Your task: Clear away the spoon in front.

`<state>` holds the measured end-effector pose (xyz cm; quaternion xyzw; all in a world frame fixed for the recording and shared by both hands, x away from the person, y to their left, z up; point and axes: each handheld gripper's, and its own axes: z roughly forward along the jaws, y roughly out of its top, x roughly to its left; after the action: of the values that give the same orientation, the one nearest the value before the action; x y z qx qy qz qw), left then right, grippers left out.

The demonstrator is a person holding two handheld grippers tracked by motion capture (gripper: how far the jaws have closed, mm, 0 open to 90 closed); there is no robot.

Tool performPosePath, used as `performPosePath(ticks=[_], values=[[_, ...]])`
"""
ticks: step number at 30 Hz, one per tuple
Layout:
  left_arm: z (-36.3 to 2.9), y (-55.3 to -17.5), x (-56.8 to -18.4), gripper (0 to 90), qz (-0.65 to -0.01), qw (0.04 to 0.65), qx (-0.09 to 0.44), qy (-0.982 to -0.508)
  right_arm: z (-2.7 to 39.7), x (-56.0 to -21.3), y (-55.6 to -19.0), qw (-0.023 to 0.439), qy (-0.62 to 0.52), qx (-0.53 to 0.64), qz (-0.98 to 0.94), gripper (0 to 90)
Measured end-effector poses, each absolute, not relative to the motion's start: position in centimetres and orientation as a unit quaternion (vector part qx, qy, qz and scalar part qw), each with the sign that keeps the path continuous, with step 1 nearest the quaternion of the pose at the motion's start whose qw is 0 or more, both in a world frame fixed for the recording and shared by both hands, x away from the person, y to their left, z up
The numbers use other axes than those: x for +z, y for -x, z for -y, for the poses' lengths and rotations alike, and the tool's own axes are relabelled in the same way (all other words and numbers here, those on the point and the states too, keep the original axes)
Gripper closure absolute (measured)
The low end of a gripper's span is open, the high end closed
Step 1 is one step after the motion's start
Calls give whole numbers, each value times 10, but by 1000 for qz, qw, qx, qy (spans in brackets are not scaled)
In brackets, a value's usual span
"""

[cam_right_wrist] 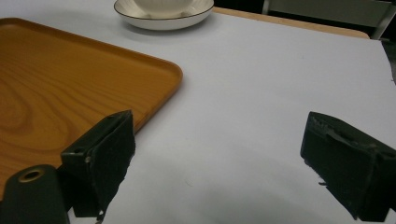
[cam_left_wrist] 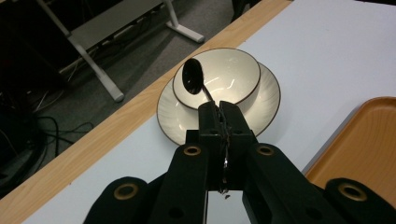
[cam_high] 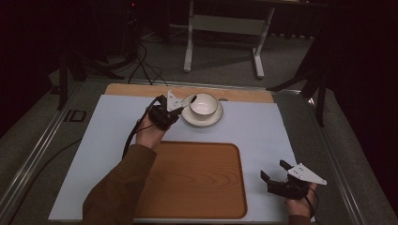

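A white bowl [cam_high: 202,104] with a dark rim stands on a white saucer [cam_high: 187,118] at the back of the white mat; the left gripper view shows the bowl [cam_left_wrist: 229,79] and saucer [cam_left_wrist: 173,116] close up. My left gripper [cam_high: 180,108] is shut on the handle of a dark spoon [cam_left_wrist: 192,77], whose head hangs over the bowl's left rim; the left gripper [cam_left_wrist: 219,114] grips the handle edge-on. My right gripper [cam_high: 274,169] rests open at the front right of the mat, and the right gripper [cam_right_wrist: 217,154] has nothing between its jaws. The saucer [cam_right_wrist: 154,21] lies far ahead of it.
A wooden tray [cam_high: 197,180] lies at the front middle of the mat, empty; its corner [cam_right_wrist: 159,74] is just left of the right gripper. A light wooden board edge [cam_high: 141,89] runs behind the mat. A table frame [cam_high: 225,28] stands on the floor beyond.
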<state>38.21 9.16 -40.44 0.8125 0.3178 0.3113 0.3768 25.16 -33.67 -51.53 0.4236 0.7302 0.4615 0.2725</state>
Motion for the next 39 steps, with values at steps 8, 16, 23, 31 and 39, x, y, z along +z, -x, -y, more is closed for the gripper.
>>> performPosePath(ticks=[8, 16, 23, 31, 39], values=[[-101, -374, -407, 888, -320, 376, 315, -811, 337, -515, -251, 274, -424, 463, -729, 101], [-117, -368, -409, 888, -332, 377, 315, -806, 337, -515, -251, 274, -424, 462, -729, 101], [-129, -362, -410, 888, -341, 380, 316, -799, 336, -515, -251, 274, -422, 461, -731, 101], [-139, -354, -411, 888, -350, 384, 318, -793, 336, -515, -251, 275, -422, 462, -730, 101], [-151, -349, -415, 888, -363, 385, 318, -787, 337, -515, -251, 275, -422, 463, -730, 101]])
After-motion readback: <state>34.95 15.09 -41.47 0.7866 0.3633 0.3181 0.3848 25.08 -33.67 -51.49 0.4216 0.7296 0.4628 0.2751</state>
